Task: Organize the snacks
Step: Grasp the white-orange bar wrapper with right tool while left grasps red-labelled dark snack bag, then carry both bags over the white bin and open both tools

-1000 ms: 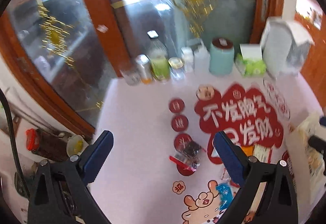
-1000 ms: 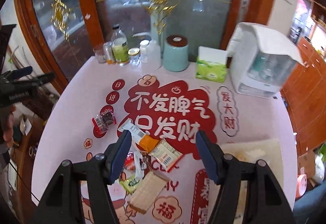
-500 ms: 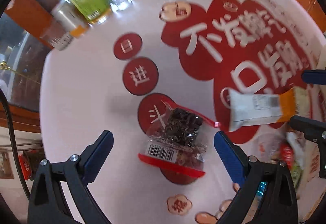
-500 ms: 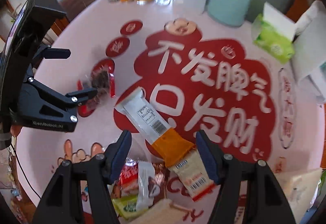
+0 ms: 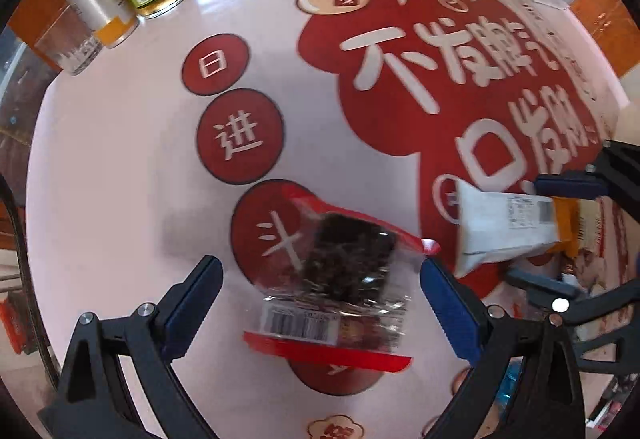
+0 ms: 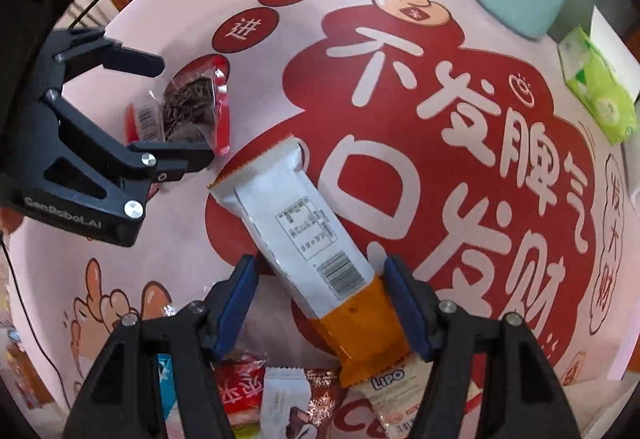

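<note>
Left wrist view: the left gripper (image 5: pixel 320 299), jaws apart, straddles a clear dark-snack packet (image 5: pixel 340 279) at lower centre. Right wrist view: the right gripper (image 6: pixel 322 305) stands apart around a white-and-orange packet (image 6: pixel 308 239), pads not pressing.

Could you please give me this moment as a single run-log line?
left gripper: open, astride clear dark-snack packet | right gripper: open, astride white-and-orange packet | nothing lifted | other snacks wait on table

The snack pile (image 6: pixel 296 395) runs off the bottom edge, partly hidden behind the right gripper (image 6: pixel 322 299).
</note>
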{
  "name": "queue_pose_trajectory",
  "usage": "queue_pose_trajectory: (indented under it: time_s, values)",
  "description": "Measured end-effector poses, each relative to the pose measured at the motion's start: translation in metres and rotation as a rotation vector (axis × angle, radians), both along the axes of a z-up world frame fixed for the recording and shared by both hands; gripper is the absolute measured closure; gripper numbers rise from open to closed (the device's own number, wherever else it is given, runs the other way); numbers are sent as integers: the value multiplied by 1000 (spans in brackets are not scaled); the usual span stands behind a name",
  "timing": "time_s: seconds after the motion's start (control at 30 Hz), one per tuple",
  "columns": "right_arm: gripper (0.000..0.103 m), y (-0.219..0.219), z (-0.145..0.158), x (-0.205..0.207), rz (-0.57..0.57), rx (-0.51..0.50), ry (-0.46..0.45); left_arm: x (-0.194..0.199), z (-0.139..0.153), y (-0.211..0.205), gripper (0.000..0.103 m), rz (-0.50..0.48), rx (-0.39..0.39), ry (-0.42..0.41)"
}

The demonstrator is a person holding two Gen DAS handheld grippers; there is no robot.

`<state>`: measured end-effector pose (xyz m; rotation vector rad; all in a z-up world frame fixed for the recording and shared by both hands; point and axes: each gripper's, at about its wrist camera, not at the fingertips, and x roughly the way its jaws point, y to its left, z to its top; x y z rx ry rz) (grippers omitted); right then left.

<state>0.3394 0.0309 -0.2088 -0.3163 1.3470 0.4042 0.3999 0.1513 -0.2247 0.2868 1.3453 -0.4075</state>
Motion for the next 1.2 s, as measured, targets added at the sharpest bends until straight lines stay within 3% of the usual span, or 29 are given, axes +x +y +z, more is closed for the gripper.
queue_pose_trajectory:
  time_s: [0.1, 0.17, 0.3, 0.4, 0.43, 0.5, 0.57, 0.6, 0.83, 1.03, 1.2]
  values:
    - [38, 4, -3, -4, 26, -2, -7, -5, 7, -3, 4, -23, -17, -9]
    - [39, 5, -5, -6, 36, -1, -13, -5, 5, -5, 4, -31, 12, -22]
    - [51, 4, -5, -7, 24, 5, -23, 1, -5, -4, 5, -13, 40, -3]
    - [56, 2, -4, -9, 20, 4, -26, 3, -4, 0, 19, -9, 12, -6]
    - [58, 2, -4, -11, 18, 4, -29, 4, -3, 0, 27, -14, 8, -15]
    - [62, -1, -2, -11, 14, 7, -37, 2, 1, -2, 32, -23, 31, -35]
    - [67, -5, 6, -9, 0, 14, -40, -4, 8, -8, 58, -34, 44, -78]
    - [69, -7, 8, -10, -9, 19, -45, -8, 13, -11, 60, -40, 63, -107]
    - [71, -14, 34, -24, -83, 45, -133, -29, 48, -7, 62, 50, 36, -163]
    - [71, -34, 97, -66, -174, 155, -272, -88, 101, -10, 62, 98, -48, -217]
    - [71, -54, 145, -119, -237, 247, -358, -133, 153, -31, 62, 77, -142, -277]
